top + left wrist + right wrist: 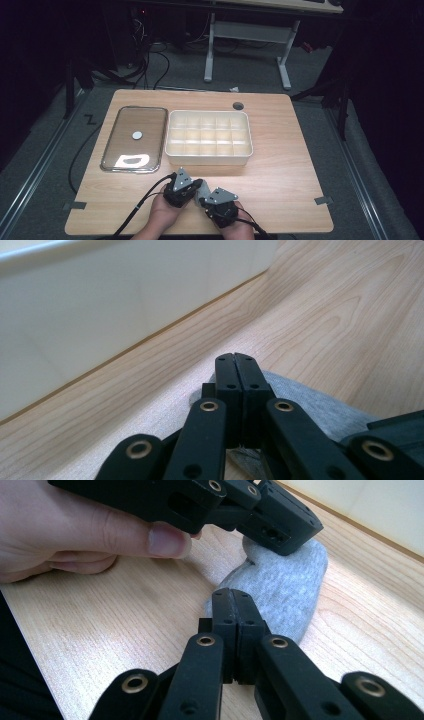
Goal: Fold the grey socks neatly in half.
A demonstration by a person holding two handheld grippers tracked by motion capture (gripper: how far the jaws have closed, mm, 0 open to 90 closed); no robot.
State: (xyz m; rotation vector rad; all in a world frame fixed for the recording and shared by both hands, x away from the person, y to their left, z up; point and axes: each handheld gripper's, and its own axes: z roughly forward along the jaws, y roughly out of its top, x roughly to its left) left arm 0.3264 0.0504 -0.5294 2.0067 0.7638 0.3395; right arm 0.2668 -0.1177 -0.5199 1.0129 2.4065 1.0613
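A person works two claws close together on a wooden worktop (280, 165), just in front of a cream divided tray (208, 134). Between the tray and the hands lies a small grey cloth bundle (292, 587). The left claw (235, 359) and right claw (231, 596) each have their jaws pressed together, apparently pinching the cloth from opposite ends to fold it or lift it toward the tray.

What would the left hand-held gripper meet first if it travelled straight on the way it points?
Probably the near side wall of the white compartment box. The left hand-held gripper, jaws shut over a grey cloth item, faces bare table before it; depth is uncertain.
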